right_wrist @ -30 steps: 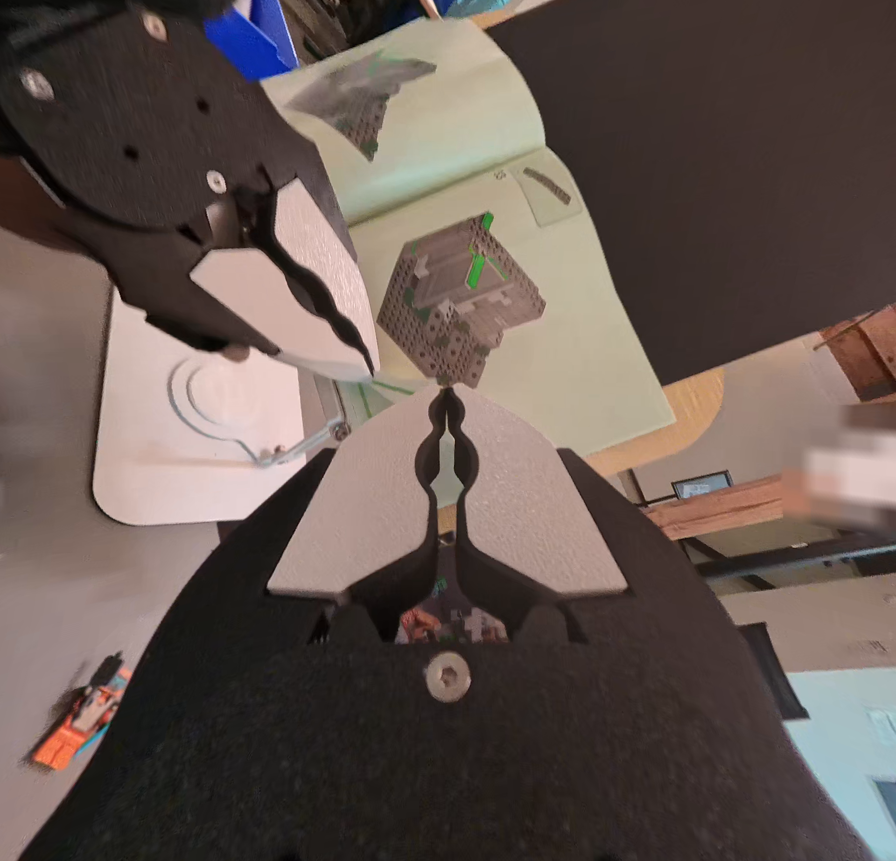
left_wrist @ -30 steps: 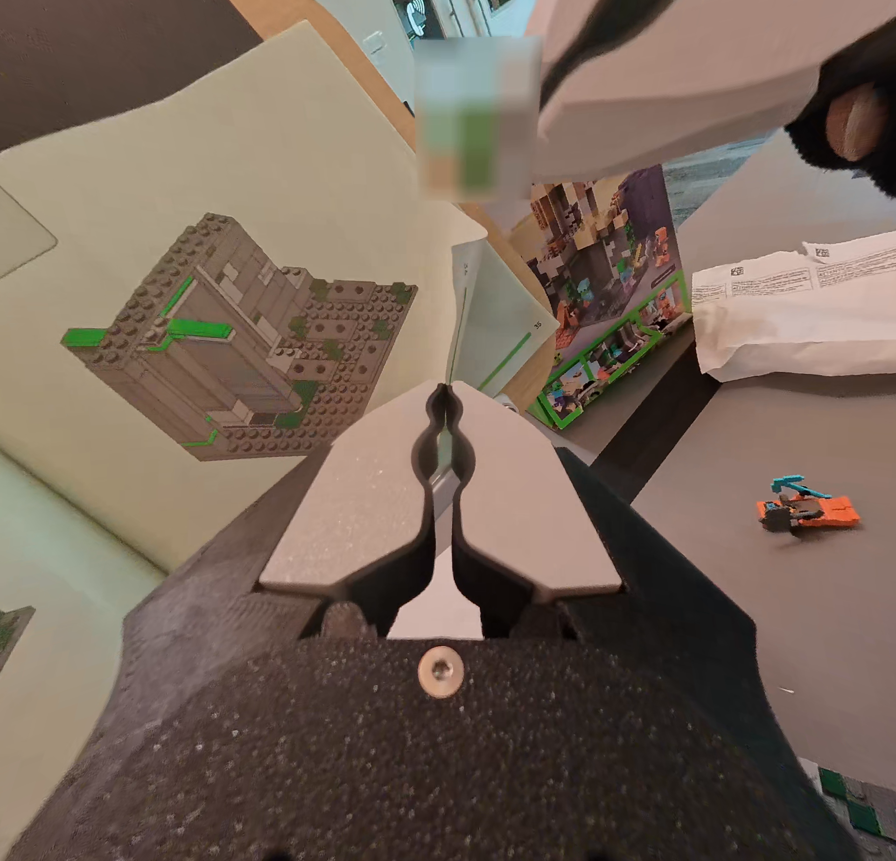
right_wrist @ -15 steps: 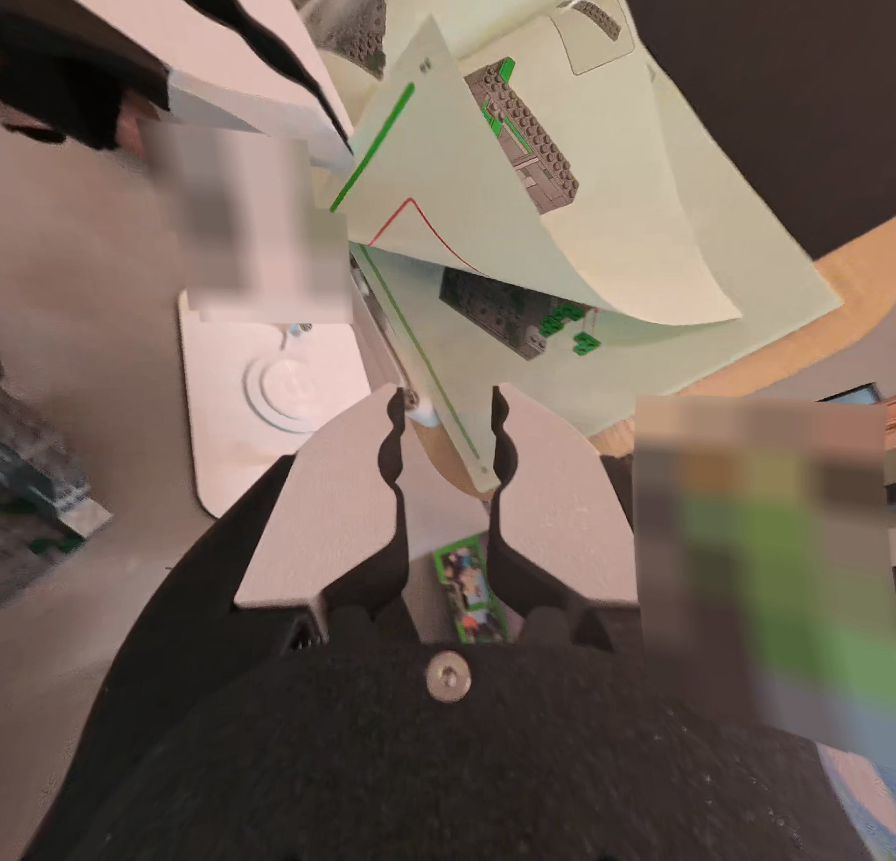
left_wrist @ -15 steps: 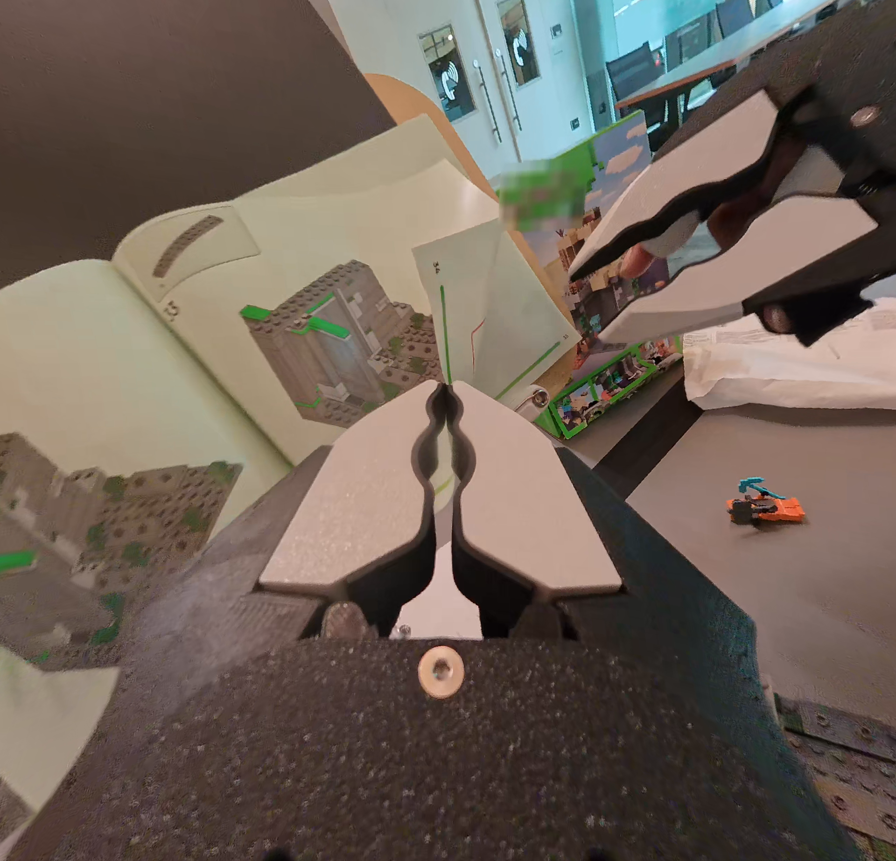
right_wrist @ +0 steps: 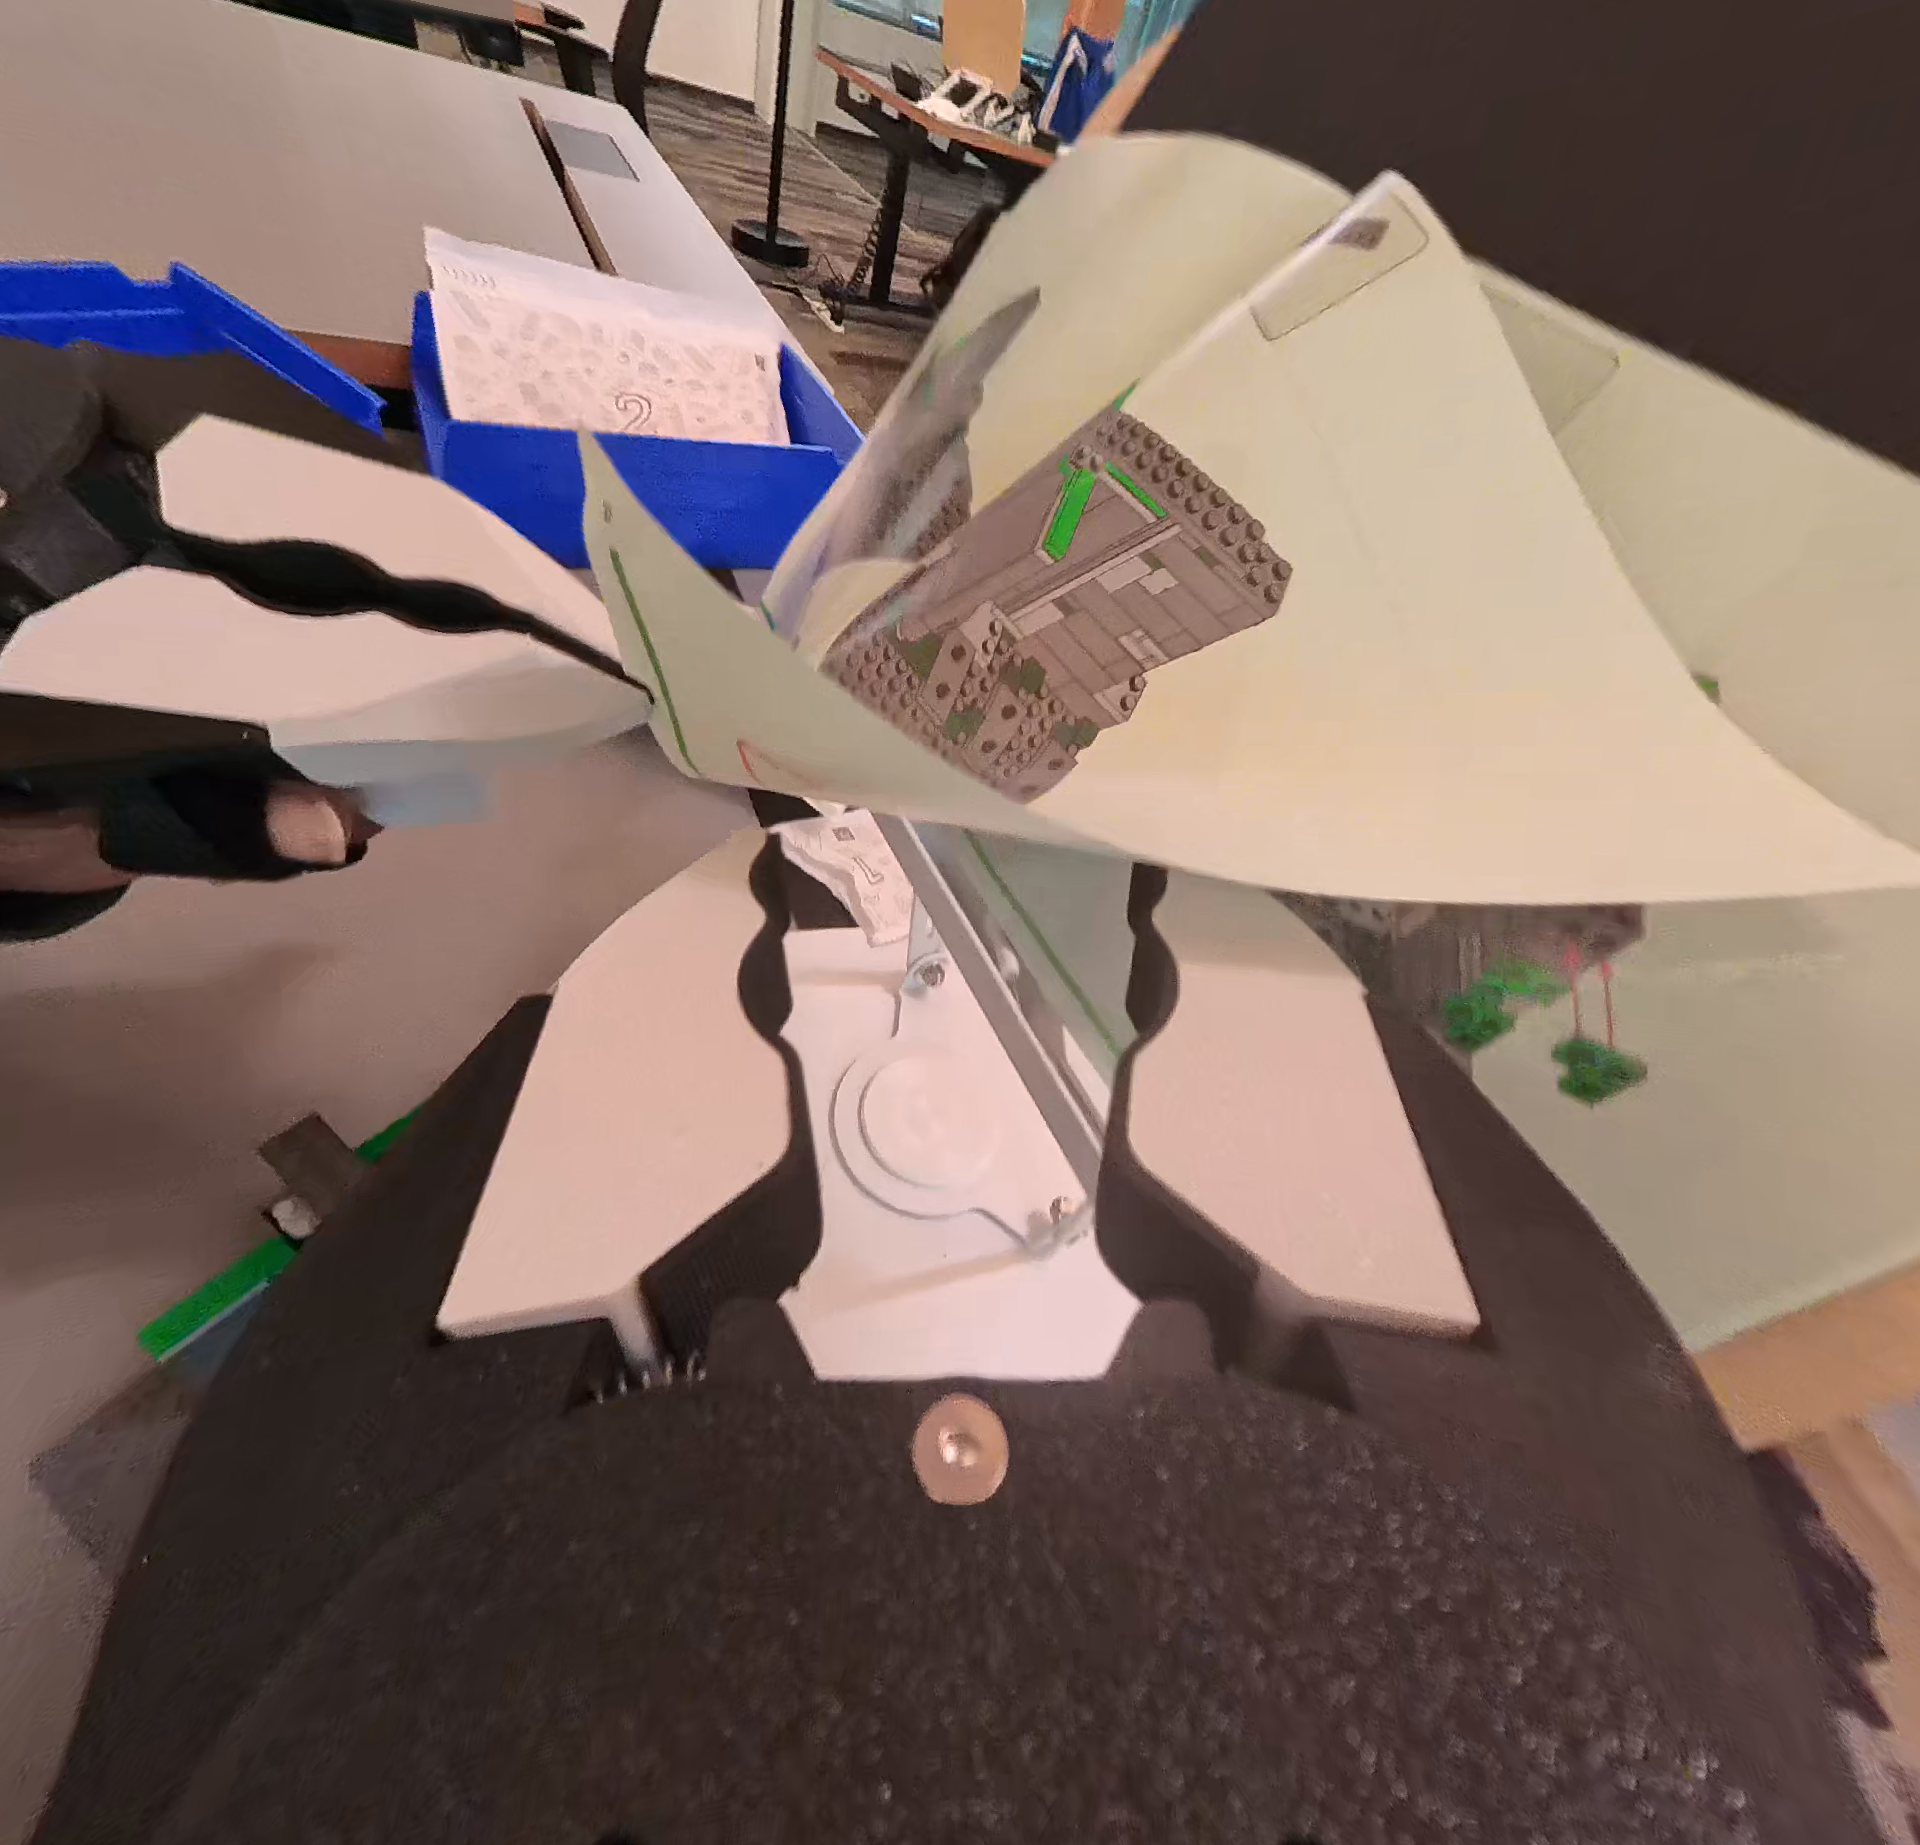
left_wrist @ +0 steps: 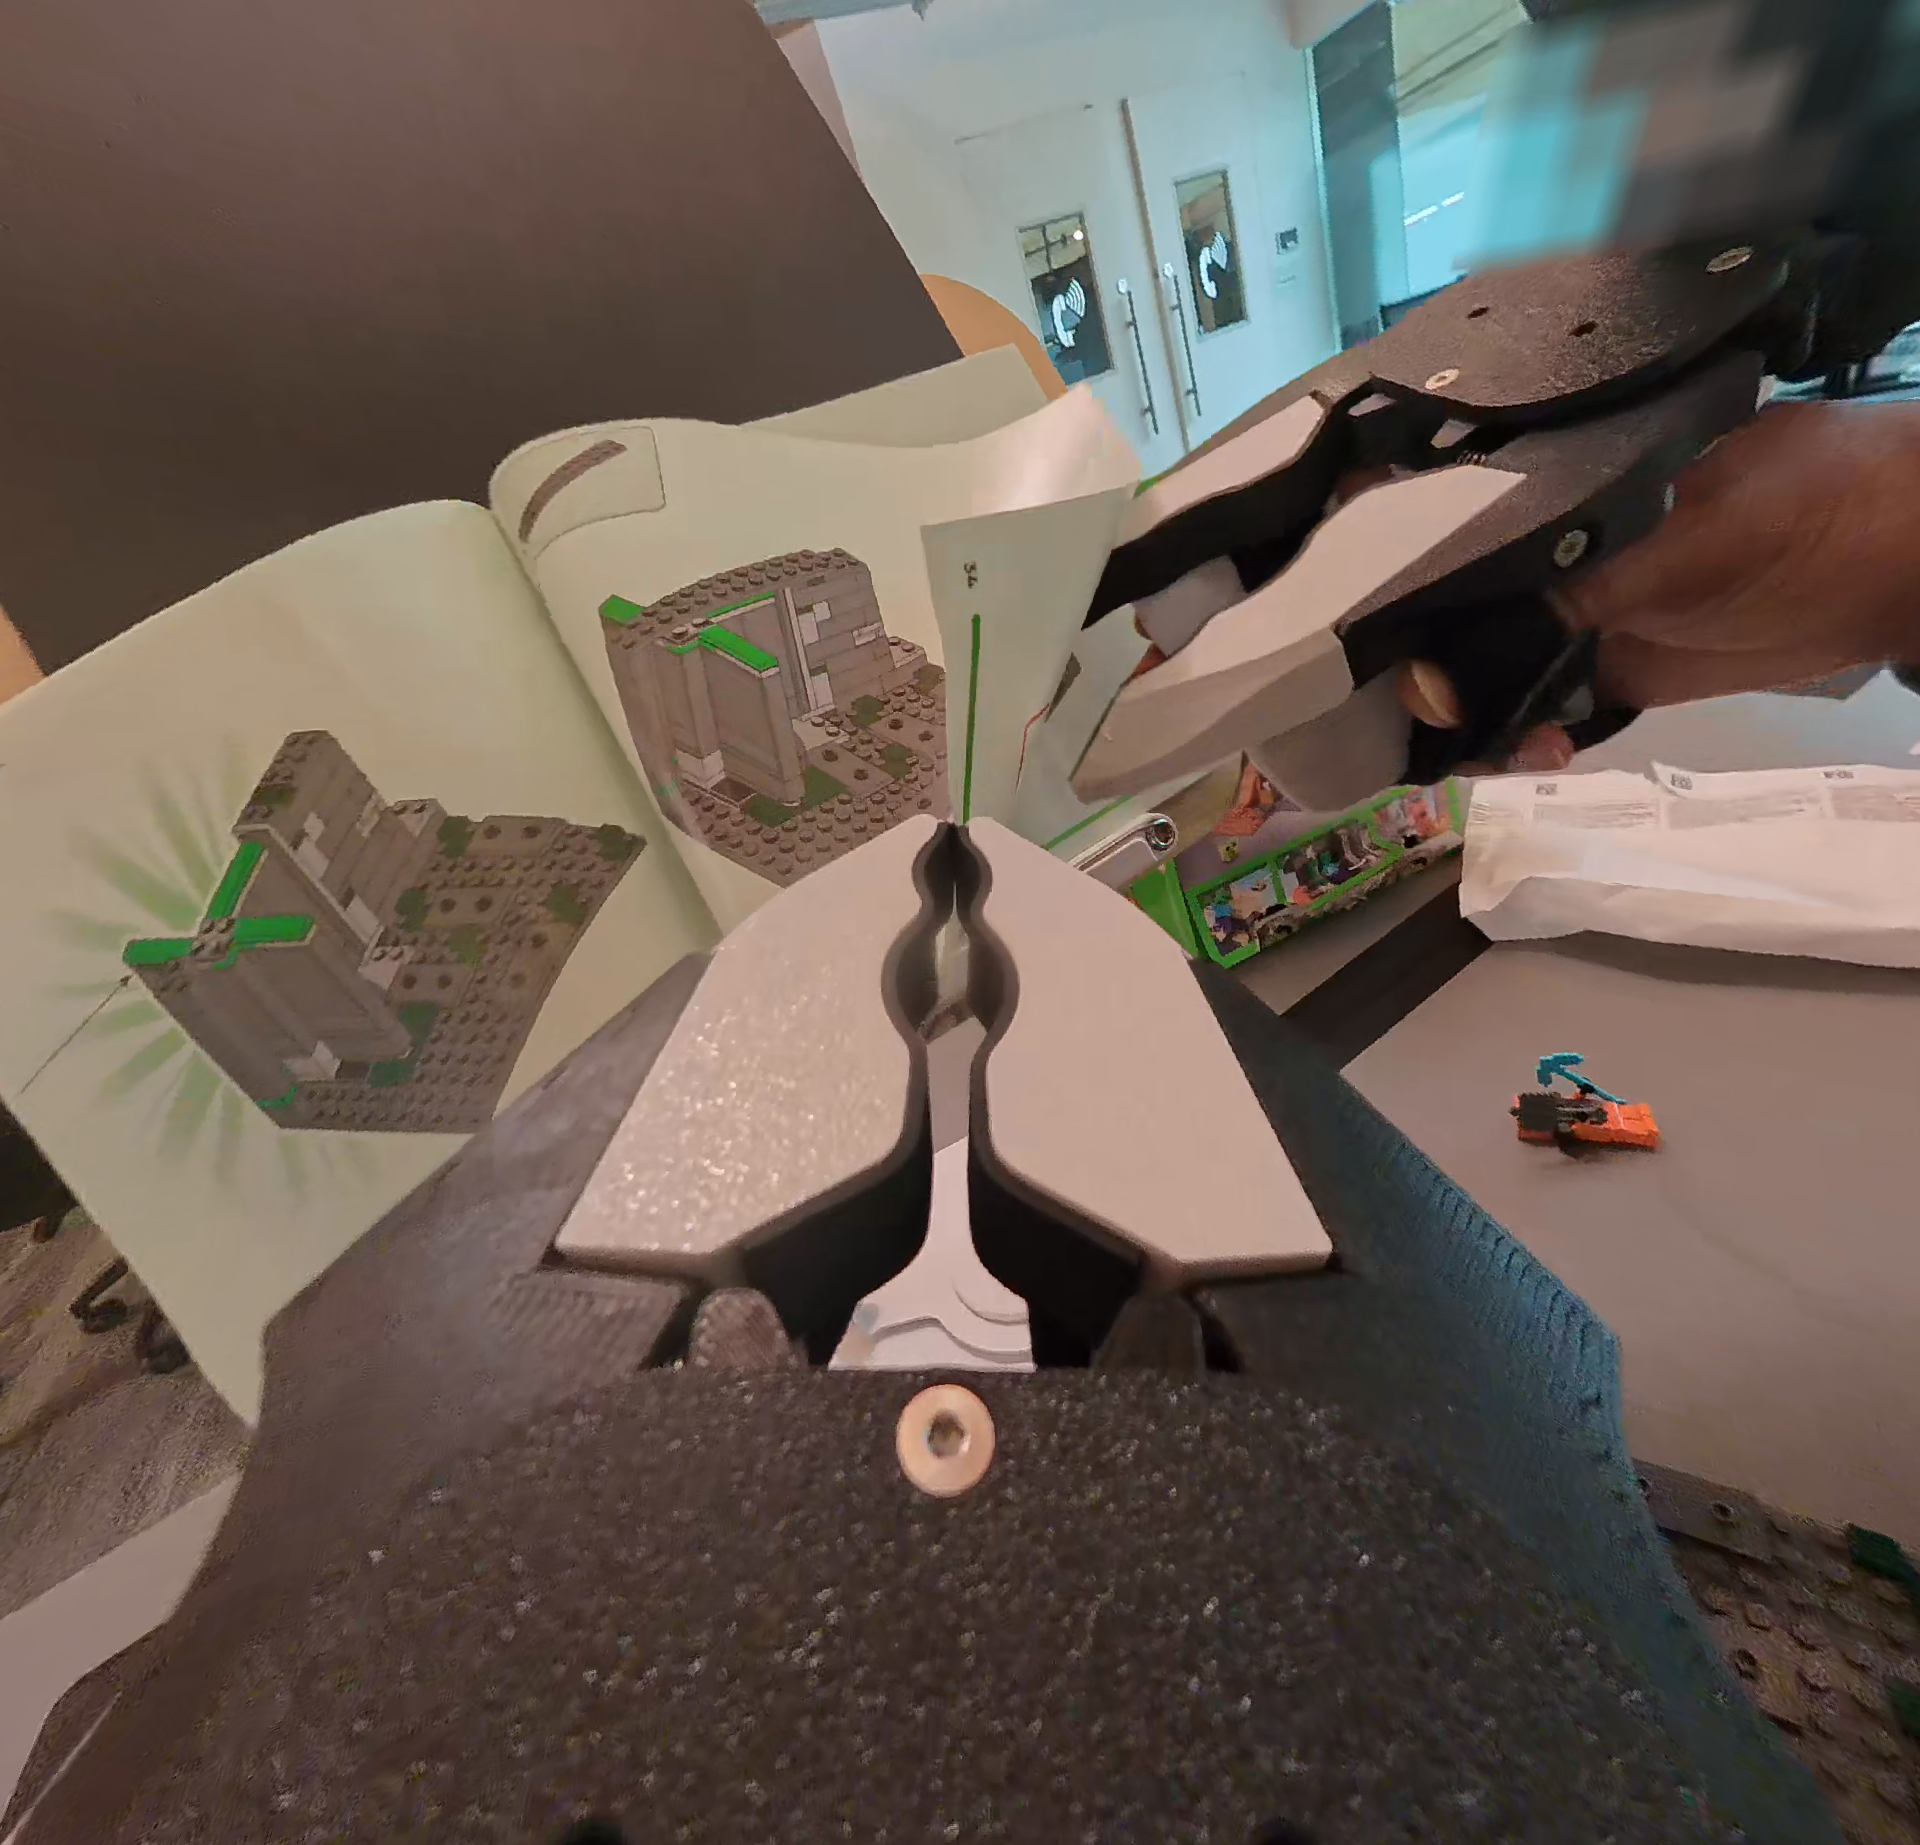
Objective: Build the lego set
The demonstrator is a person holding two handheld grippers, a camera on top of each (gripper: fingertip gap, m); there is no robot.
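The instruction booklet point(left_wrist: 436, 756) stands open, its pale green pages showing a grey build with green parts. My left gripper point(left_wrist: 954, 834) is shut on the edge of a loose page point(left_wrist: 997, 652) and holds it lifted and curled. In the right wrist view that page point(right_wrist: 1299, 735) arches over my right gripper point(right_wrist: 956, 860), which is open and empty just below it. The left gripper point(right_wrist: 623, 678) shows there pinching the page's left edge. The right gripper point(left_wrist: 1091, 699) shows in the left wrist view, open beside the page.
A white stand point(right_wrist: 925, 1120) with a metal clip holds the booklet. A small orange and teal Lego piece point(left_wrist: 1584, 1120), the set's box point(left_wrist: 1309, 860) and a white paper bag point(left_wrist: 1704, 860) lie on the grey table. Blue bins point(right_wrist: 623, 465) stand behind. A studded plate point(left_wrist: 1818, 1639) lies near.
My right gripper has gone from shut to wide open and dropped below the page. My left gripper stays shut on the page, which has lifted and curled further.
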